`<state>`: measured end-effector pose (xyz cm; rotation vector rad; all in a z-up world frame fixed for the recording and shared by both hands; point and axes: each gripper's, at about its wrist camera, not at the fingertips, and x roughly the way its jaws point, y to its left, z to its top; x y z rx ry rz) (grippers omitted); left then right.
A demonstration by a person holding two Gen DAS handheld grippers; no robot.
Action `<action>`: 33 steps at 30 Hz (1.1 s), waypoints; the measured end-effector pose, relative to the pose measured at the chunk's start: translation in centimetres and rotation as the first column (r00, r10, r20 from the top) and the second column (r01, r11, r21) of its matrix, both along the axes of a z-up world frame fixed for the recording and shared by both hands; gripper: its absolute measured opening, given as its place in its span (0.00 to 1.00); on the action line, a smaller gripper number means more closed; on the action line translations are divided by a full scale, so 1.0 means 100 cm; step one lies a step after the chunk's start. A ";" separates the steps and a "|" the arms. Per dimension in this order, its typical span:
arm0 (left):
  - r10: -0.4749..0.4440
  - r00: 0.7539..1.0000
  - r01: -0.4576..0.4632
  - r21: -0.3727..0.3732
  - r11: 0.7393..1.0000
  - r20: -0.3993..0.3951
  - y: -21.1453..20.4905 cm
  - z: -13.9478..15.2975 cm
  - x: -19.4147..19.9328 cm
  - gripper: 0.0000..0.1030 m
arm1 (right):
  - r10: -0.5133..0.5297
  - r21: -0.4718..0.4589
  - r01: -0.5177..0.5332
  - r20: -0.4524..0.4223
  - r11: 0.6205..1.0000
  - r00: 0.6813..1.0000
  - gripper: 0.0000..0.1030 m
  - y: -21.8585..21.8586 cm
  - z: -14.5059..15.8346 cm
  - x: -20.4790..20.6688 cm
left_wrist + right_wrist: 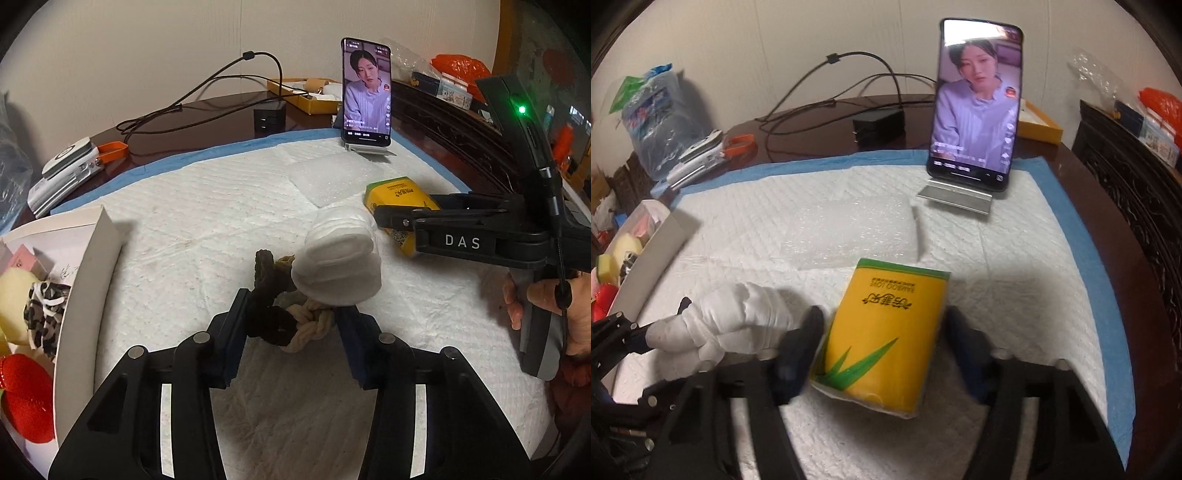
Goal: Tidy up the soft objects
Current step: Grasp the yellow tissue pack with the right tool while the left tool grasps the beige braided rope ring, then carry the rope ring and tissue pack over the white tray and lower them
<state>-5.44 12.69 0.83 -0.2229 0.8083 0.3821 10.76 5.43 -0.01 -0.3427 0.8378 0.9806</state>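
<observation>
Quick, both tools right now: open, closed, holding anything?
Left tool: open, fingers either side of the knotted rope toy, no grip visible.
Right tool: open, straddling the yellow tissue pack, not clamped.

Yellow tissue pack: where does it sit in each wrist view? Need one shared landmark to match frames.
Left wrist view: yellow tissue pack lies right of centre on the white pad, partly behind the right gripper.
Right wrist view: same pack sits low centre, between that gripper's open fingers.
Shared landmark: the phone on its stand, upright at the pad's far edge.
</observation>
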 end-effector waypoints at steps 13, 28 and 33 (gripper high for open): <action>0.091 0.975 -0.108 0.073 0.991 0.202 -0.003 0.025 -0.047 0.45 | -0.085 0.322 0.055 0.082 0.945 0.993 0.48 -0.079 0.032 -0.043; 0.129 0.903 -0.246 0.249 0.937 0.409 -0.030 0.045 -0.087 0.45 | -0.188 0.509 0.062 0.199 0.859 0.962 0.48 -0.116 0.052 -0.063; 0.146 0.898 -0.262 0.240 0.935 0.415 -0.028 0.045 -0.090 0.45 | -0.186 0.504 0.056 0.212 0.862 0.959 0.48 -0.116 0.052 -0.065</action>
